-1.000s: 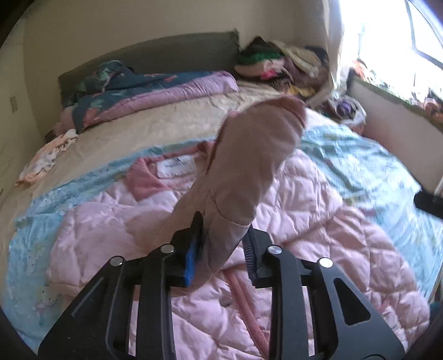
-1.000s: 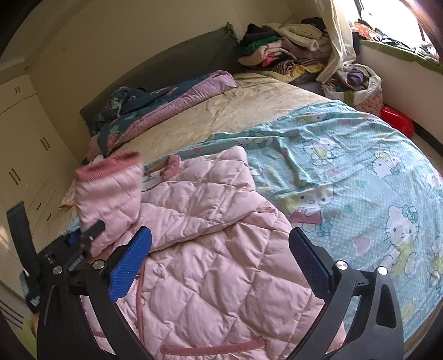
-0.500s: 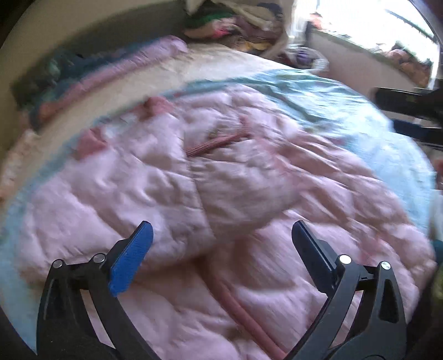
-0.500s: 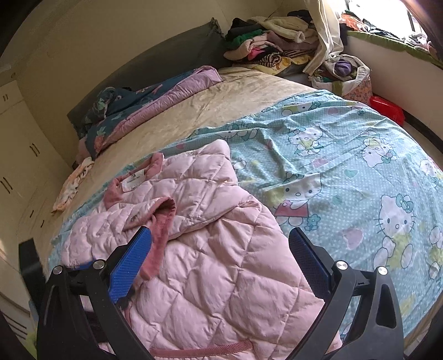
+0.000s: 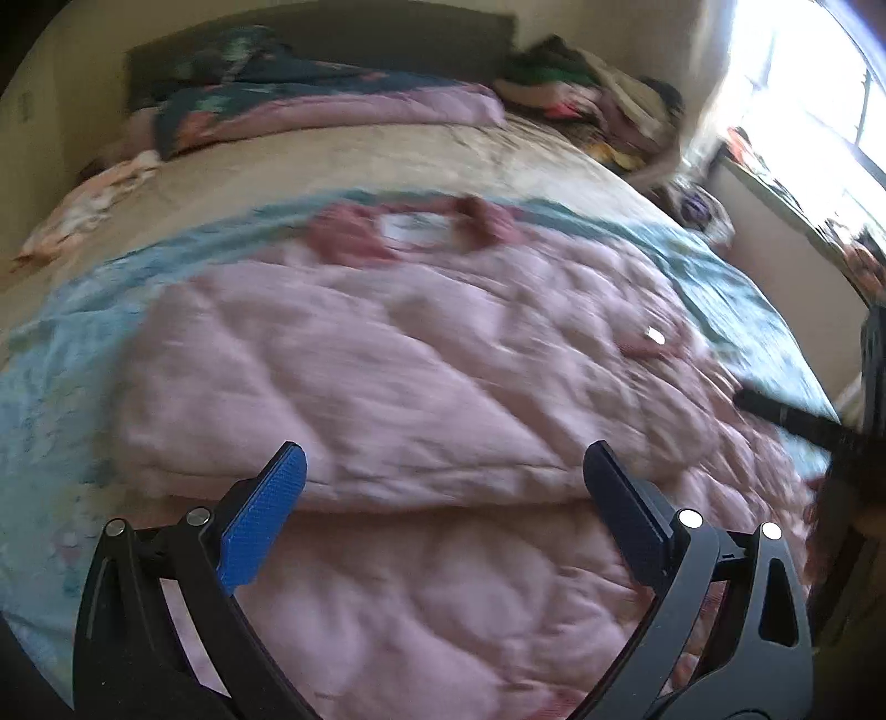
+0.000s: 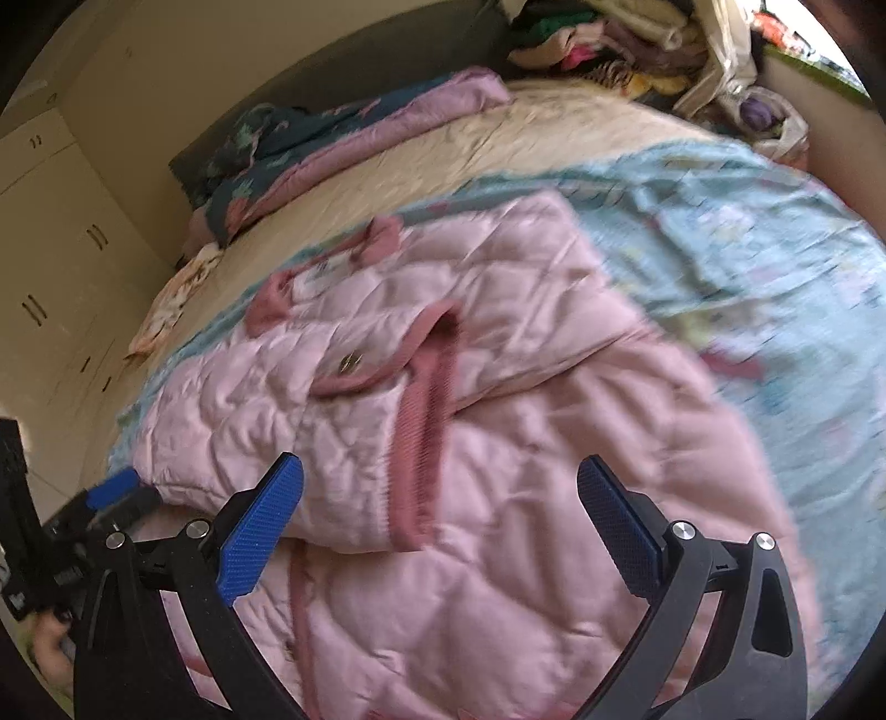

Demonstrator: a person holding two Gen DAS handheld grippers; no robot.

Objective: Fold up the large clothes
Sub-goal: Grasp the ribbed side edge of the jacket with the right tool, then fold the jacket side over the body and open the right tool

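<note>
A pink quilted jacket (image 5: 421,354) lies spread on the bed, collar toward the headboard; it also shows in the right wrist view (image 6: 498,443). One sleeve with a darker ribbed cuff (image 6: 426,399) lies folded across the jacket's body. My left gripper (image 5: 443,515) is open and empty, low over the jacket's near part. My right gripper (image 6: 440,526) is open and empty above the jacket's lower half. The left gripper also appears at the left edge of the right wrist view (image 6: 111,487).
The jacket rests on a light blue cartoon-print sheet (image 6: 747,232). A folded purple and dark blue duvet (image 5: 310,105) lies by the headboard. A pile of clothes (image 6: 603,33) sits at the far corner. White cupboards (image 6: 50,232) stand on the left.
My left gripper let go of the sleeve it held up; the sleeve now lies folded across the jacket. Both grippers have moved lower and closer over the jacket.
</note>
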